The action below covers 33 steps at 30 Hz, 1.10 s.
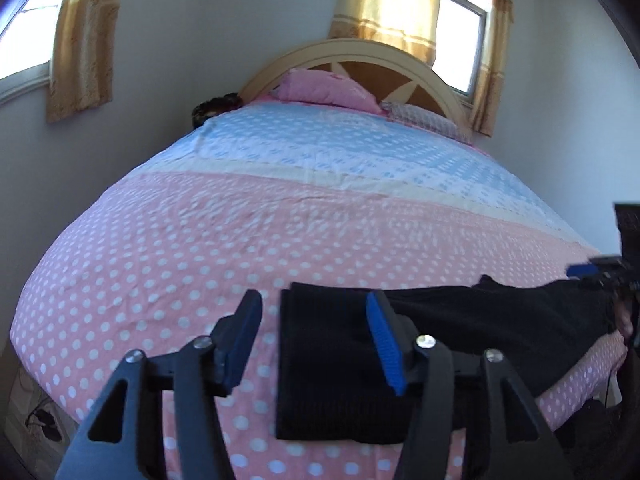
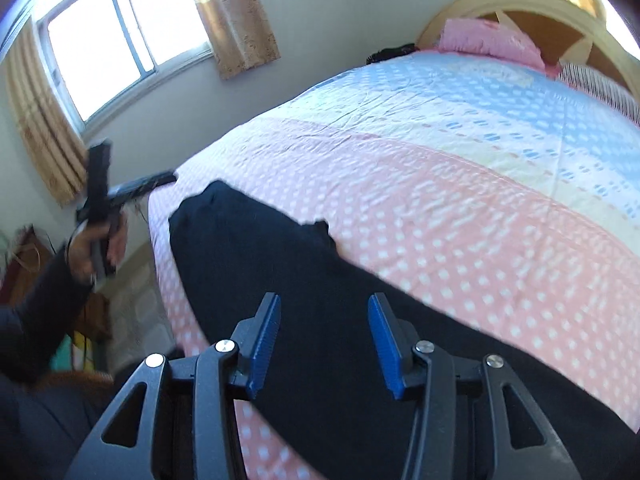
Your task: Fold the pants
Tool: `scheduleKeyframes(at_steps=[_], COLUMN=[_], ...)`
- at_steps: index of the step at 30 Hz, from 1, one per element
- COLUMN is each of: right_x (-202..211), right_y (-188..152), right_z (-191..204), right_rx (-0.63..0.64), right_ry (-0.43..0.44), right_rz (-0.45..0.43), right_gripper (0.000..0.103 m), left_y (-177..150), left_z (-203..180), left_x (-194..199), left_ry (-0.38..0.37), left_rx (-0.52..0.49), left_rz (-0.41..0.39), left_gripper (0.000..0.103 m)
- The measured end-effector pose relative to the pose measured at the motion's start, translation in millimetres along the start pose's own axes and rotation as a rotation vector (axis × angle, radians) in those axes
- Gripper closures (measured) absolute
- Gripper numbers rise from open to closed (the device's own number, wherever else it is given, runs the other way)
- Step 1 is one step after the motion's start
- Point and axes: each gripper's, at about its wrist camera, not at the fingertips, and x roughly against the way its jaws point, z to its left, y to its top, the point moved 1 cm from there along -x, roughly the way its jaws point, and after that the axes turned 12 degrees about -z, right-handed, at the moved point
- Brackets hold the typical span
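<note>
The black pants point(image 1: 440, 332) lie flat along the bed point(image 1: 200, 248) edge for folding, both hand-held grippers, left point(image 1: 316, 344) and right point(image 2: 324, 344), spread wide and empty above them.

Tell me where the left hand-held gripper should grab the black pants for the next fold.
Probably the near corner of the pants' straight left end, coming in from the left hand-held gripper's own side, low over the bedspread. That edge lies flat and square, with bare bedspread beside it, so one finger could slip underneath. The gripper is already open there.
</note>
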Motion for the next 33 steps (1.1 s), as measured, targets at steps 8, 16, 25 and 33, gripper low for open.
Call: scheduleKeyframes(at_steps=[8, 16, 25, 33], right_x=[-106, -132, -144, -11], right_y=[23, 22, 15, -5], right_z=[-35, -25, -37, -56], right_rx=[-0.37, -0.384, -0.388, -0.352], right_ry=[0.149, 0.144, 0.066, -0.037], right_rz=[0.102, 0.097, 0.114, -0.051], right_gripper=[0.056, 0.098, 0.095, 0.055], left_y=[-46, -56, -60, -34], left_z=[-48, -36, -38, -87], left_x=[-27, -24, -18, -9], left_ry=[-0.004, -0.018, -0.007, -0.092], left_rx=[-0.231, -0.189, -0.212, -0.253], left_rz=[0.105, 0.103, 0.098, 0.07], left_gripper=[0.045, 0.044, 0.039, 0.039])
